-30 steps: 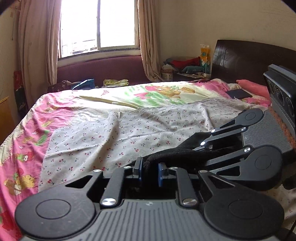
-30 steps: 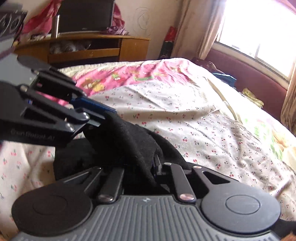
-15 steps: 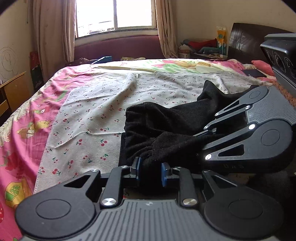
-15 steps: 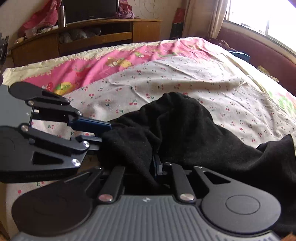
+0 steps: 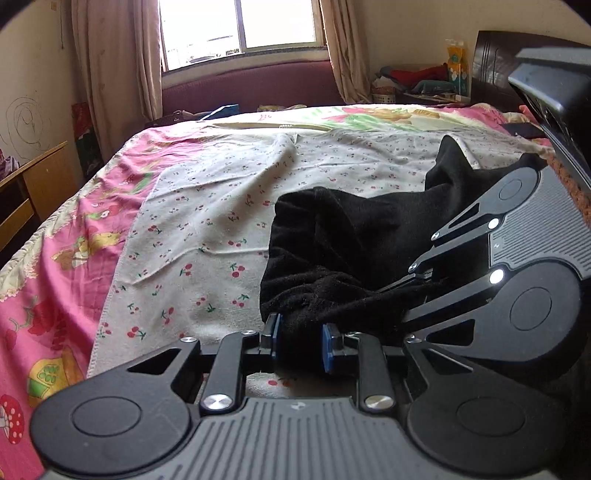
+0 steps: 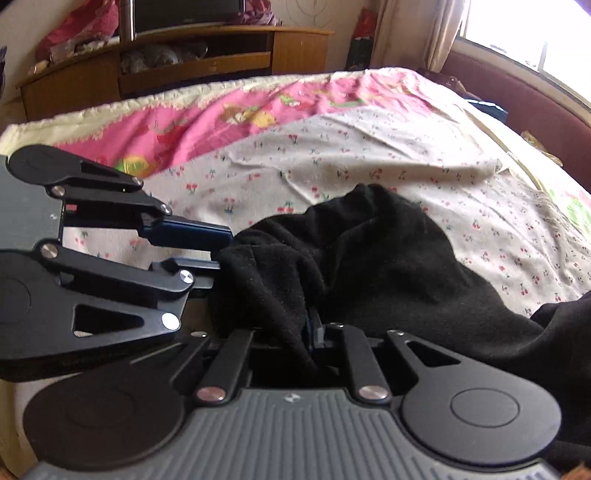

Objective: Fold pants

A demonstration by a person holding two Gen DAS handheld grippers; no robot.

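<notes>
Black pants [image 5: 354, 240] are gripped by left tongs [image 5: 300, 341] and right tongs [image 6: 312, 328], angled down, side by side over the bed [image 5: 207, 206].

A bright window [image 5: 240, 26] stood at the top centre of the left wrist view, flanked by beige curtains [image 5: 114, 62] against cream walls. Below it ran a maroon padded bench [image 5: 251, 85]. A dark headboard [image 5: 495, 62] rose at the upper right. In the right wrist view, a wooden cabinet [image 6: 177, 62] filled the upper left, daylight flaring at the upper right.
</notes>
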